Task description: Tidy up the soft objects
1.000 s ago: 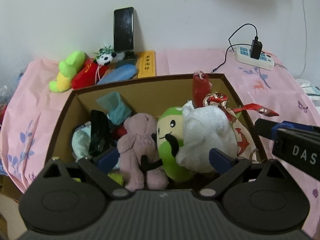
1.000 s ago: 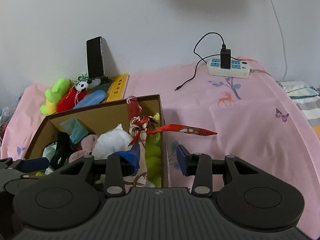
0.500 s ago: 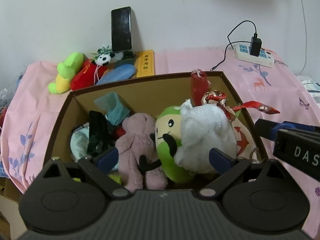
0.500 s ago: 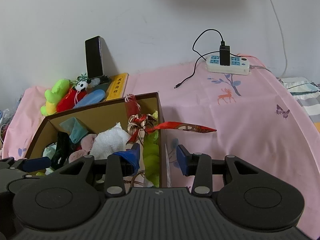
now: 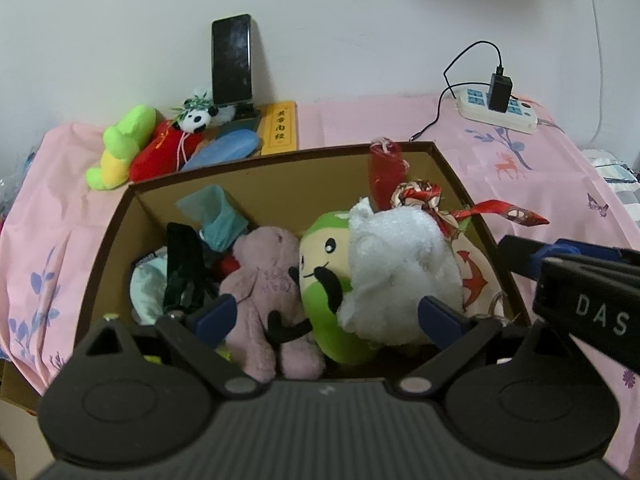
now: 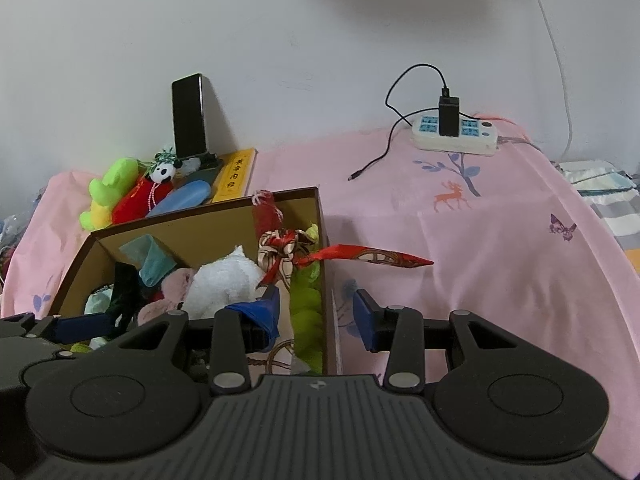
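Box (image 5: 460,176) slightly farther off than a second ago, both units backing away. Left gripper (image 5: 328,316) and right gripper (image 6: 316,312) released, empty. Plush toys (image 5: 384,268) packed inside; loading looks finished.

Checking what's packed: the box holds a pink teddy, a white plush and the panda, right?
Not the panda. In the left wrist view it lies outside the box, behind it by the phone. The pink teddy and white plush are inside.
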`<state>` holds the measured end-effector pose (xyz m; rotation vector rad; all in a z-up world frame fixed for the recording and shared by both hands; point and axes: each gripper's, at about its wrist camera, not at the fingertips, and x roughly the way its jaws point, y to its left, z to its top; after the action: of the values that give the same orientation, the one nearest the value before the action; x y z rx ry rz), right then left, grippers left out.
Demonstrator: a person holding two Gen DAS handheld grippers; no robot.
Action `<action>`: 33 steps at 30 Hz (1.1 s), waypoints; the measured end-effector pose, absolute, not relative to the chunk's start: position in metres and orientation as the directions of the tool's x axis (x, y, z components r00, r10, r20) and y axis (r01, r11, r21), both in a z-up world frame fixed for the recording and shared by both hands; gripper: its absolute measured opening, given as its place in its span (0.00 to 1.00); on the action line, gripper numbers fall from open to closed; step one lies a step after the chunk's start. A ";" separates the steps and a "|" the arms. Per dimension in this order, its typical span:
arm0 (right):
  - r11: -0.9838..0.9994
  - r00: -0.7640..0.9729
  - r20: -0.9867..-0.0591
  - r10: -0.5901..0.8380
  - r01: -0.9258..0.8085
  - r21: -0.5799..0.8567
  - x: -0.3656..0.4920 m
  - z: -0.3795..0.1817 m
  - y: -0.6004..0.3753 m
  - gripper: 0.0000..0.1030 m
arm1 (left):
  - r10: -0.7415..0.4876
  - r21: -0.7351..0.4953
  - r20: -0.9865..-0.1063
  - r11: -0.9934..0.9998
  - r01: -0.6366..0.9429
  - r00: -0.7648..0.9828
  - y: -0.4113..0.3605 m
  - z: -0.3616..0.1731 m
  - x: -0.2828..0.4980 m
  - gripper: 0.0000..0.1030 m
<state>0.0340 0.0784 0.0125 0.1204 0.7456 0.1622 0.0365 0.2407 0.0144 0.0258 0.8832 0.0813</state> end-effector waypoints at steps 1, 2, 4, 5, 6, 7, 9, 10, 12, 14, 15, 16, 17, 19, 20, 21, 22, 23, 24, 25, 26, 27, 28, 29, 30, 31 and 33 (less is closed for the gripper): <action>0.981 0.722 -0.666 0.189 -0.102 0.167 0.034 0.012 0.078 0.23 | 0.080 0.054 -0.771 0.997 -0.060 0.631 0.241 0.014 0.037 0.96; 0.981 0.722 -0.666 0.188 -0.099 0.169 0.034 0.012 0.077 0.23 | 0.078 0.052 -0.772 0.997 -0.059 0.631 0.240 0.014 0.037 0.96; 0.980 0.723 -0.665 0.187 -0.096 0.172 0.033 0.011 0.076 0.23 | 0.074 0.054 -0.772 0.997 -0.051 0.631 0.239 0.014 0.037 0.96; 0.981 0.723 -0.665 0.186 -0.095 0.171 0.033 0.011 0.076 0.23 | 0.073 0.056 -0.771 0.997 -0.047 0.632 0.238 0.014 0.037 0.96; 0.981 0.723 -0.666 0.184 -0.094 0.170 0.033 0.011 0.076 0.23 | 0.071 0.056 -0.771 0.997 -0.043 0.633 0.238 0.013 0.037 0.96; 0.982 0.723 -0.667 0.182 -0.093 0.167 0.033 0.011 0.077 0.23 | 0.069 0.056 -0.770 0.998 -0.040 0.634 0.237 0.014 0.037 0.96; 0.982 0.723 -0.667 0.179 -0.092 0.163 0.033 0.011 0.077 0.23 | 0.064 0.054 -0.770 0.998 -0.035 0.635 0.237 0.013 0.037 0.96; 0.982 0.723 -0.667 0.178 -0.092 0.163 0.033 0.011 0.077 0.23 | 0.064 0.054 -0.770 0.998 -0.035 0.635 0.236 0.013 0.037 0.96; 0.982 0.724 -0.666 0.179 -0.092 0.164 0.033 0.011 0.077 0.23 | 0.064 0.054 -0.771 0.998 -0.035 0.634 0.237 0.012 0.037 0.96; 0.983 0.723 -0.668 0.177 -0.091 0.162 0.033 0.011 0.077 0.23 | 0.061 0.050 -0.773 0.998 -0.035 0.632 0.237 0.011 0.037 0.96; 0.983 0.722 -0.669 0.176 -0.090 0.161 0.033 0.011 0.077 0.23 | 0.059 0.049 -0.774 0.998 -0.034 0.630 0.237 0.011 0.037 0.96; 0.983 0.721 -0.670 0.175 -0.090 0.160 0.032 0.011 0.077 0.23 | 0.059 0.049 -0.775 0.998 -0.033 0.630 0.236 0.010 0.038 0.96; 0.983 0.721 -0.670 0.174 -0.089 0.160 0.032 0.011 0.077 0.23 | 0.059 0.050 -0.775 0.998 -0.032 0.630 0.236 0.010 0.038 0.96; 0.983 0.722 -0.670 0.173 -0.089 0.158 0.032 0.011 0.077 0.23 | 0.057 0.048 -0.774 0.998 -0.031 0.631 0.236 0.010 0.038 0.96; 0.984 0.723 -0.669 0.171 -0.088 0.156 0.032 0.011 0.078 0.23 | 0.056 0.047 -0.774 0.998 -0.031 0.631 0.237 0.010 0.038 0.96; 0.984 0.724 -0.669 0.168 -0.088 0.153 0.032 0.010 0.078 0.23 | 0.055 0.046 -0.774 0.998 -0.030 0.631 0.237 0.010 0.038 0.96; 0.985 0.723 -0.670 0.167 -0.087 0.151 0.032 0.010 0.079 0.23 | 0.054 0.047 -0.775 0.998 -0.029 0.630 0.237 0.010 0.038 0.96; 0.985 0.723 -0.671 0.166 -0.086 0.151 0.031 0.009 0.079 0.23 | 0.053 0.045 -0.777 0.999 -0.028 0.628 0.237 0.009 0.038 0.96; 0.985 0.722 -0.672 0.167 -0.086 0.152 0.031 0.009 0.079 0.23 | 0.051 0.043 -0.778 0.999 -0.028 0.626 0.237 0.009 0.038 0.96; 0.985 0.721 -0.672 0.167 -0.085 0.152 0.031 0.009 0.078 0.23 | 0.049 0.042 -0.779 0.999 -0.027 0.625 0.237 0.008 0.038 0.96; 0.985 0.721 -0.673 0.165 -0.086 0.150 0.031 0.009 0.079 0.23 | 0.048 0.041 -0.780 0.999 -0.027 0.624 0.236 0.007 0.038 0.96; 0.985 0.721 -0.673 0.165 -0.086 0.149 0.031 0.009 0.079 0.23 | 0.046 0.039 -0.781 0.999 -0.026 0.623 0.237 0.007 0.038 0.96; 0.985 0.720 -0.674 0.165 -0.087 0.149 0.031 0.009 0.079 0.23 | 0.044 0.037 -0.781 0.999 -0.025 0.623 0.237 0.006 0.038 0.96; 0.985 0.720 -0.674 0.166 -0.087 0.149 0.031 0.009 0.079 0.23 | 0.043 0.036 -0.781 0.999 -0.024 0.622 0.236 0.006 0.037 0.96; 0.985 0.721 -0.673 0.165 -0.087 0.149 0.031 0.009 0.079 0.23 | 0.043 0.037 -0.781 0.999 -0.023 0.623 0.236 0.006 0.037 0.96; 0.985 0.721 -0.674 0.165 -0.087 0.148 0.031 0.009 0.079 0.23 | 0.043 0.037 -0.781 0.999 -0.023 0.623 0.236 0.006 0.037 0.96; 0.985 0.721 -0.674 0.164 -0.088 0.145 0.031 0.009 0.079 0.23 | 0.042 0.034 -0.782 0.999 -0.024 0.622 0.237 0.005 0.037 0.96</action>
<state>0.0314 0.0795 0.0086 0.1054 0.7535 0.1397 0.0372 0.2365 0.0054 0.0206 0.8982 0.0380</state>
